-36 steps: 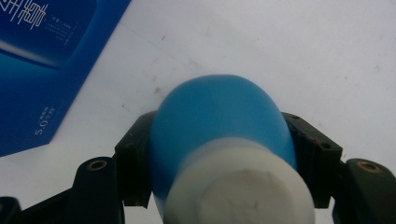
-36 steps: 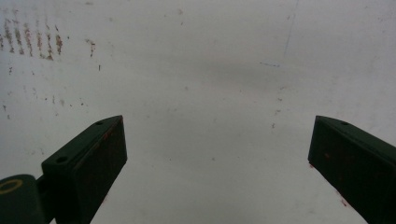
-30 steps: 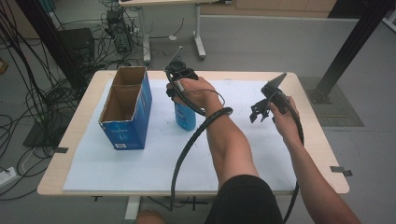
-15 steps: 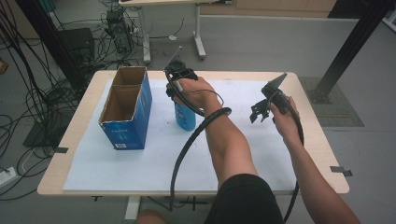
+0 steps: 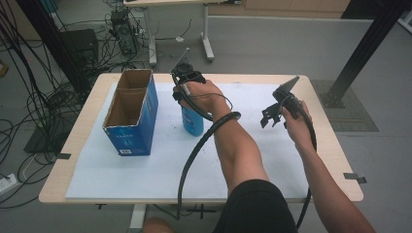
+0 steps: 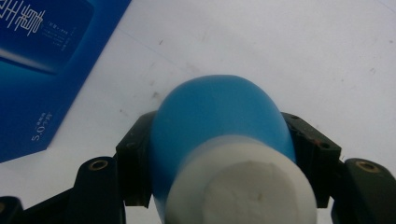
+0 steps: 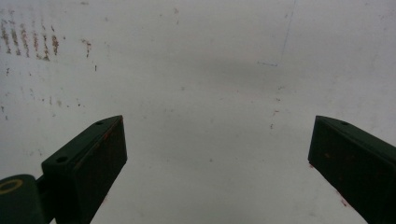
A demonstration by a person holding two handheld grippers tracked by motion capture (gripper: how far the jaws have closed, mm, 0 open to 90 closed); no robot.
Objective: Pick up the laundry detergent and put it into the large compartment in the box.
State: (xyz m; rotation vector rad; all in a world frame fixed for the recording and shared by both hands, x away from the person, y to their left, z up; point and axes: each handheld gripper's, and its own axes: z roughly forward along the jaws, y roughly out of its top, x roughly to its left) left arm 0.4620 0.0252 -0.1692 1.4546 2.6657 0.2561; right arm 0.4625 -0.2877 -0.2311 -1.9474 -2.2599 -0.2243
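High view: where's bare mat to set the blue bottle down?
The mat is bare along its near edge and between the blue bottle and the right tool. Crowded: the strip between the bottle and the blue carton.

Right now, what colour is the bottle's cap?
White, on a blue bottle; the cap shows best in the left gripper view.

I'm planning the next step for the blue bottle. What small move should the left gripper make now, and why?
Probably lift the bottle straight up. The left gripper is shut on it just under its white cap, and it stands on the white mat beside the open box. Raising it first should let it pass over the box's wall. The right gripper is open, holding nothing.
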